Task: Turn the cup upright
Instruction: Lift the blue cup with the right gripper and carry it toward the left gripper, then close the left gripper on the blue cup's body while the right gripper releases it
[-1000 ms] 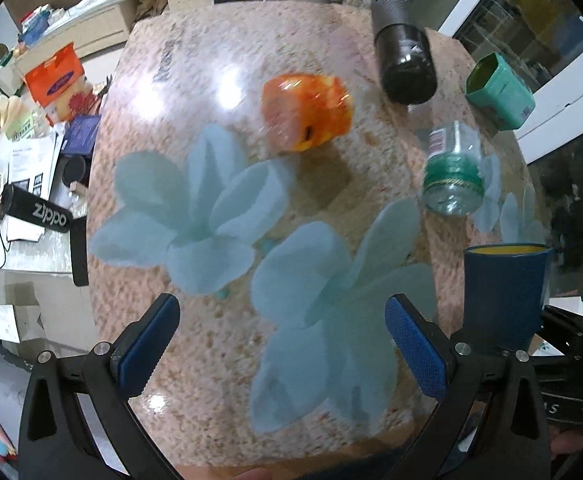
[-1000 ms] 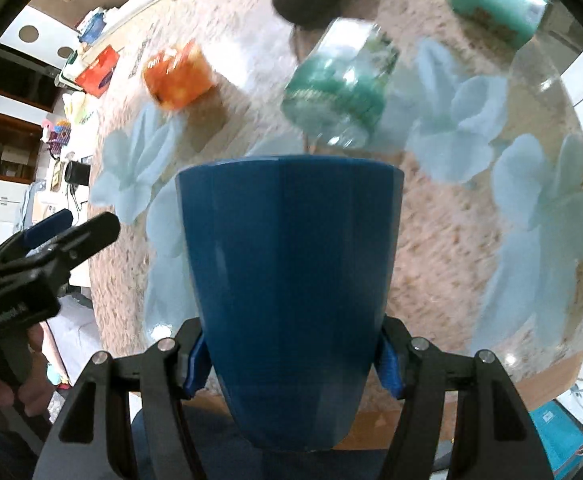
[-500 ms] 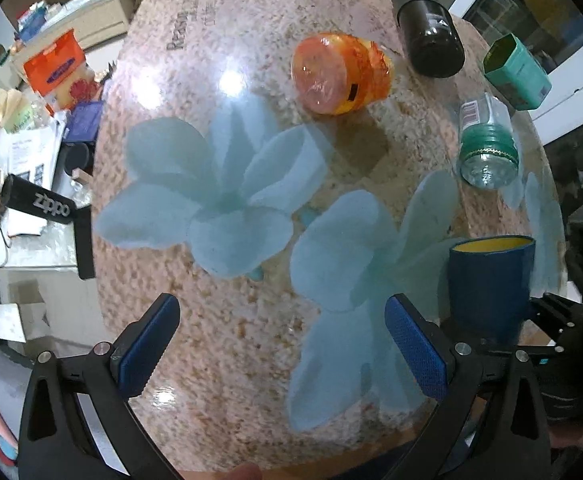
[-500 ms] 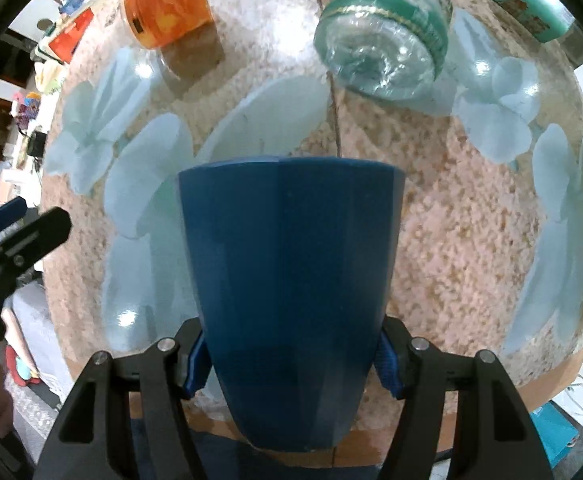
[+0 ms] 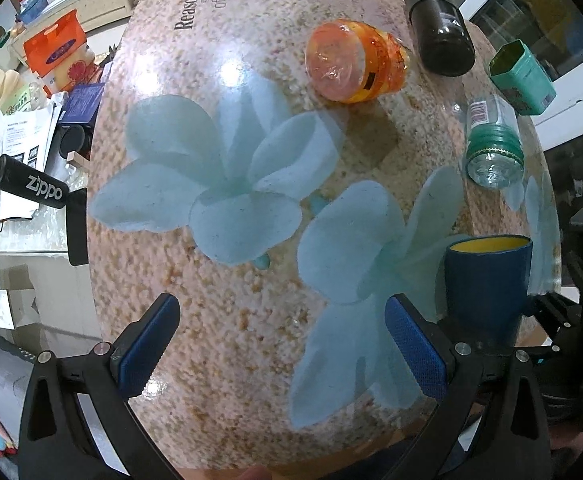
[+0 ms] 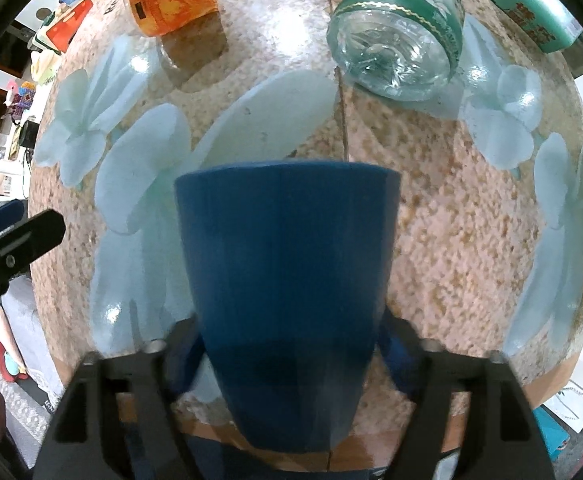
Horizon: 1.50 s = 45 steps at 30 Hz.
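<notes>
A dark blue cup [image 6: 287, 288] with a yellow inside stands upright at the near right edge of the flower-patterned table [image 5: 251, 320]. It also shows in the left wrist view [image 5: 487, 284], mouth up. My right gripper [image 6: 291, 354] has its blue pads beside the cup's lower part, with the fingers a little spread; whether they still press on it is not clear. My left gripper [image 5: 279, 344] is open and empty over the near table edge, left of the cup.
An orange jar [image 5: 355, 62], a black cylinder [image 5: 437, 28], a clear bottle with a green band [image 5: 493, 144] and a teal tin [image 5: 521, 76] lie on the far side of the table. A cluttered desk [image 5: 23, 140] stands to the left.
The cup has come down to the table near its front right edge. The right fingers look wider apart around it than before. The left gripper stayed open and shifted slightly.
</notes>
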### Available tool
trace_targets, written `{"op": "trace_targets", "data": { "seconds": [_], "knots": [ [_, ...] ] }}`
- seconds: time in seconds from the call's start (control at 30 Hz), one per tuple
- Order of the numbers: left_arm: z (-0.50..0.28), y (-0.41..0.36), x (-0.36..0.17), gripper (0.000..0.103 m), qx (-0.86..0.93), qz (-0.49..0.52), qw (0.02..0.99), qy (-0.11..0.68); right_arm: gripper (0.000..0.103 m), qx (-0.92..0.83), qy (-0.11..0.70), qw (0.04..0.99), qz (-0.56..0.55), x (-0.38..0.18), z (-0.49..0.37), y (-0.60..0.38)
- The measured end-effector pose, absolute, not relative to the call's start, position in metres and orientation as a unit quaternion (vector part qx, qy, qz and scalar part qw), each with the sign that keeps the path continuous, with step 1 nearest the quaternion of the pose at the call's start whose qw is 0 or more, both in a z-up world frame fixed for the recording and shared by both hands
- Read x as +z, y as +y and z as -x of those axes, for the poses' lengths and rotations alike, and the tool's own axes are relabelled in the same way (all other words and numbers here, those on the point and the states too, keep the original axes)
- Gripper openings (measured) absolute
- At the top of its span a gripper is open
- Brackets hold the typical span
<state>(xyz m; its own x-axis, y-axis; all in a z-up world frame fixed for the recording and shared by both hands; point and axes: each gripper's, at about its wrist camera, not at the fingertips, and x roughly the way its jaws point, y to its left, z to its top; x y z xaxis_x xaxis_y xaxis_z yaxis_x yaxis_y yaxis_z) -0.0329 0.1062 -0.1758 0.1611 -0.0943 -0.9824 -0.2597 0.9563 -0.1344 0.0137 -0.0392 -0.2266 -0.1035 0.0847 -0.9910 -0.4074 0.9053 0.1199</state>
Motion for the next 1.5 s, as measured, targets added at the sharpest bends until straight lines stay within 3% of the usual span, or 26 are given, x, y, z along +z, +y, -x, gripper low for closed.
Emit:
{"op": "trace_targets", "data": {
  "seconds": [0.37,0.83,1.03,1.5],
  "knots": [
    [0.040,0.108,-0.164,0.103,0.054,0.138,0.758,0.635,0.103,0.192,0.701,0.677,0.116,-0.194,-0.014,-0.053],
    [0.045,0.070,-0.101,0.103,0.016,0.132,0.777,0.615,0.103,0.195,0.643,0.736,0.079,-0.087,-0.006,-0.120],
    [0.037,0.038,-0.078,0.103,0.003,0.151,0.779,0.608,0.103,0.205,0.631,0.746,0.055,-0.070,-0.013,-0.139],
    [-0.009,-0.037,-0.131,0.103,0.051,0.162,0.730,0.662,0.103,0.235,0.636,0.733,0.062,-0.078,-0.050,-0.196]
  ]
}}
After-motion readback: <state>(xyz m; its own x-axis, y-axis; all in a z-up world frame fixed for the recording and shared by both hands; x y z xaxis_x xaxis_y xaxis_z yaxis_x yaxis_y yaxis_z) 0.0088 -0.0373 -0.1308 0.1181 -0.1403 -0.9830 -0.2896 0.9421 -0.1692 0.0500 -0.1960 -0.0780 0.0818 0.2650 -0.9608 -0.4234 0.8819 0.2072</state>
